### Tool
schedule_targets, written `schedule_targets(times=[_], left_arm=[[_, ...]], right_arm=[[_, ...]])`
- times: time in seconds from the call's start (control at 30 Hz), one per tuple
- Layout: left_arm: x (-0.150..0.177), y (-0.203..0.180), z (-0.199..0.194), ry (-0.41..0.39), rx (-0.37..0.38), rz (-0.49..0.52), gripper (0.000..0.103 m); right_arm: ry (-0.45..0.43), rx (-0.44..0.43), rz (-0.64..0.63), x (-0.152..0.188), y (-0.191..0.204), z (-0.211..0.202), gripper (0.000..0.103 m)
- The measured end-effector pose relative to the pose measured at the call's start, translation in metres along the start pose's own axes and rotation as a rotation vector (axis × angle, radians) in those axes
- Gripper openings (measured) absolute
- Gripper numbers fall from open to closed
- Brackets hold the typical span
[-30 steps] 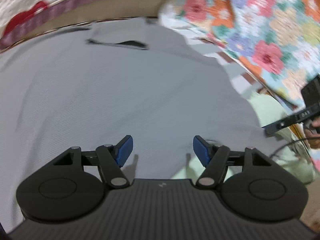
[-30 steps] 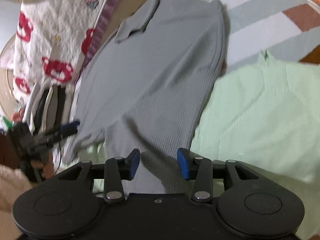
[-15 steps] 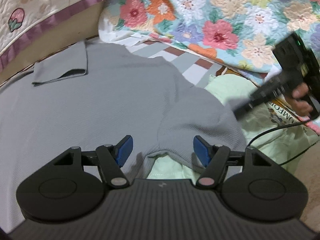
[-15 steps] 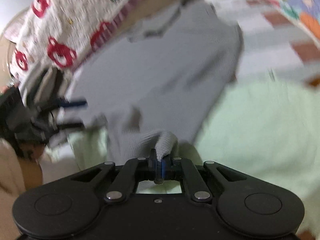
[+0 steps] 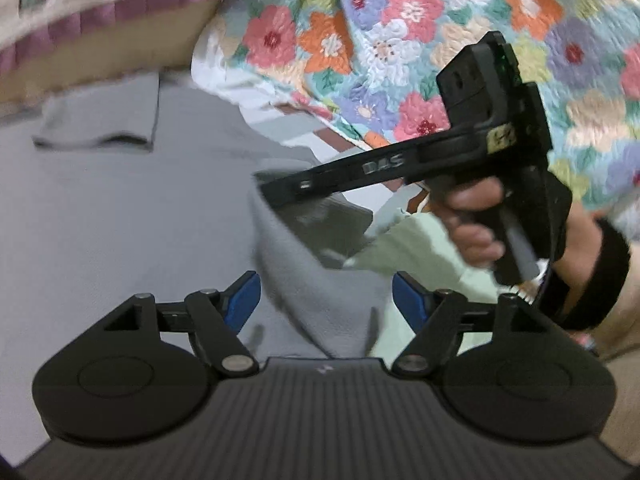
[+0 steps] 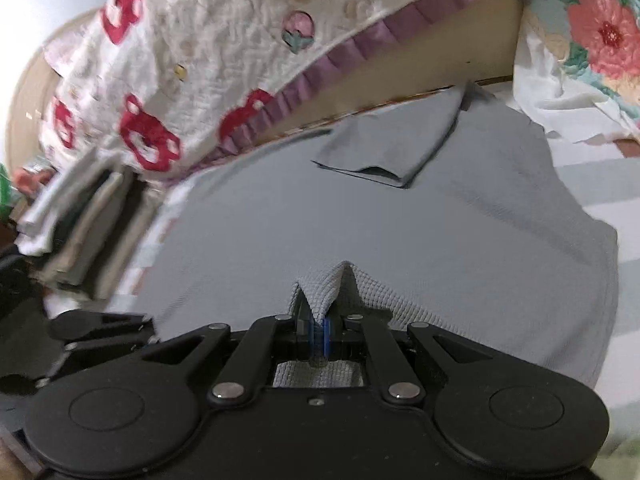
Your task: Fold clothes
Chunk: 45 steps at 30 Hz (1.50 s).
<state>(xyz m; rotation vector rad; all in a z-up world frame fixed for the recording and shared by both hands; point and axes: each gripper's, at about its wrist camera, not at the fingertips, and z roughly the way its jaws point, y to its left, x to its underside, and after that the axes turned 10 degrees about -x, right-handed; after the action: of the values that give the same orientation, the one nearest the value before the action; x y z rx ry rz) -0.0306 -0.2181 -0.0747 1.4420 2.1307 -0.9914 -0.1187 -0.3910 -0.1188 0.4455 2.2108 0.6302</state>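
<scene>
A flowered quilt (image 5: 400,40) lies ahead and to the right of the gripper. A white blanket with red shapes and purple trim (image 6: 192,80) hangs ahead to the left, above stacked folded cloths (image 6: 80,224).

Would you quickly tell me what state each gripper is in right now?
Left gripper: open, jaws just widened, gripping nothing.
Right gripper: shut on the grey shirt.

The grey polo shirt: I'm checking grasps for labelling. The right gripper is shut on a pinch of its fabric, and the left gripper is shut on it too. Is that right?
Not quite. The right gripper is shut on a pinch of the grey polo shirt, as the right wrist view shows. The left gripper is open: in the left wrist view its blue pads stand wide apart over the shirt, pressing nothing.
</scene>
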Motion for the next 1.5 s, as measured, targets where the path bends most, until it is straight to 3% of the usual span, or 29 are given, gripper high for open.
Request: schedule_targets(times=[0.1, 0.2, 0.27, 0.3, 0.33, 0.4, 0.47, 0.5, 0.57, 0.63, 0.67, 0.73, 0.83, 0.93, 1.03, 1.13, 1.17, 1.23, 1.3, 1.33, 1.4, 1.5], left_arm=[[0.003, -0.005, 0.027, 0.087, 0.001, 0.016, 0.077], [0.008, -0.016, 0.052, 0.164, -0.080, 0.105, 0.073], [0.012, -0.017, 0.058, 0.177, -0.090, 0.123, 0.050], [0.013, -0.015, 0.060, 0.181, -0.091, 0.108, 0.031], [0.013, -0.010, 0.060, 0.183, -0.100, 0.075, 0.025], [0.011, 0.005, 0.057, 0.163, -0.107, -0.026, 0.020], [0.012, 0.026, 0.051, 0.136, -0.104, -0.188, 0.019], [0.015, 0.040, 0.049, 0.131, -0.091, -0.312, 0.019], [0.031, 0.070, 0.049, 0.146, -0.017, -0.597, 0.018], [0.052, 0.099, 0.052, 0.161, 0.098, -0.900, 0.028], [0.055, 0.100, 0.050, 0.151, 0.118, -0.920, 0.033], [0.057, 0.098, 0.044, 0.125, 0.143, -0.910, 0.047], [0.036, 0.071, 0.034, 0.156, 0.016, -0.595, 0.055], [0.024, 0.034, 0.029, 0.174, -0.095, -0.261, 0.061], [0.024, 0.004, 0.039, 0.180, -0.194, -0.055, 0.062], [0.019, 0.002, 0.052, 0.140, -0.194, -0.082, 0.061], [0.018, 0.006, 0.055, 0.120, -0.178, -0.116, 0.061], [0.017, 0.015, 0.059, 0.076, -0.175, -0.192, 0.061], [0.019, 0.025, 0.056, 0.055, -0.204, -0.248, 0.057], [0.021, 0.029, 0.054, 0.043, -0.211, -0.261, 0.033], [0.025, 0.034, 0.047, 0.024, -0.191, -0.265, 0.007], [0.035, 0.041, 0.027, -0.061, -0.121, -0.321, 0.007]], right_arm=[[0.002, -0.001, 0.055, -0.002, -0.015, 0.007, 0.010], [-0.036, 0.006, 0.121, 0.002, -0.033, -0.005, 0.011], [-0.066, 0.029, 0.151, 0.005, -0.046, -0.017, 0.011], [-0.079, 0.044, 0.163, 0.007, -0.052, -0.023, 0.011], [-0.087, 0.059, 0.172, 0.009, -0.059, -0.028, 0.012], [-0.095, 0.077, 0.178, 0.013, -0.069, -0.038, 0.019], [-0.093, 0.110, 0.175, 0.018, -0.076, -0.045, 0.035], [-0.087, 0.130, 0.166, 0.021, -0.079, -0.047, 0.043], [-0.070, 0.164, 0.155, 0.029, -0.084, -0.051, 0.044], [-0.057, 0.181, 0.175, 0.035, -0.091, -0.053, 0.048], [-0.059, 0.186, 0.198, 0.039, -0.096, -0.054, 0.049], [-0.063, 0.192, 0.238, 0.046, -0.105, -0.057, 0.050], [-0.062, 0.166, 0.241, 0.052, -0.111, -0.062, 0.050], [-0.022, 0.106, 0.166, 0.055, -0.108, -0.064, 0.050], [0.068, 0.062, 0.067, 0.056, -0.102, -0.057, 0.057], [0.131, 0.052, -0.059, 0.056, -0.094, -0.048, 0.057], [0.143, 0.047, -0.103, 0.054, -0.090, -0.047, 0.052], [0.158, 0.034, -0.176, 0.047, -0.085, -0.046, 0.007], [0.137, 0.008, -0.159, 0.035, -0.089, -0.048, 0.007], [0.127, -0.005, -0.150, 0.029, -0.091, -0.048, 0.007], [0.106, -0.031, -0.132, 0.017, -0.095, -0.050, 0.006], [0.071, -0.050, -0.090, 0.006, -0.104, -0.046, 0.007]])
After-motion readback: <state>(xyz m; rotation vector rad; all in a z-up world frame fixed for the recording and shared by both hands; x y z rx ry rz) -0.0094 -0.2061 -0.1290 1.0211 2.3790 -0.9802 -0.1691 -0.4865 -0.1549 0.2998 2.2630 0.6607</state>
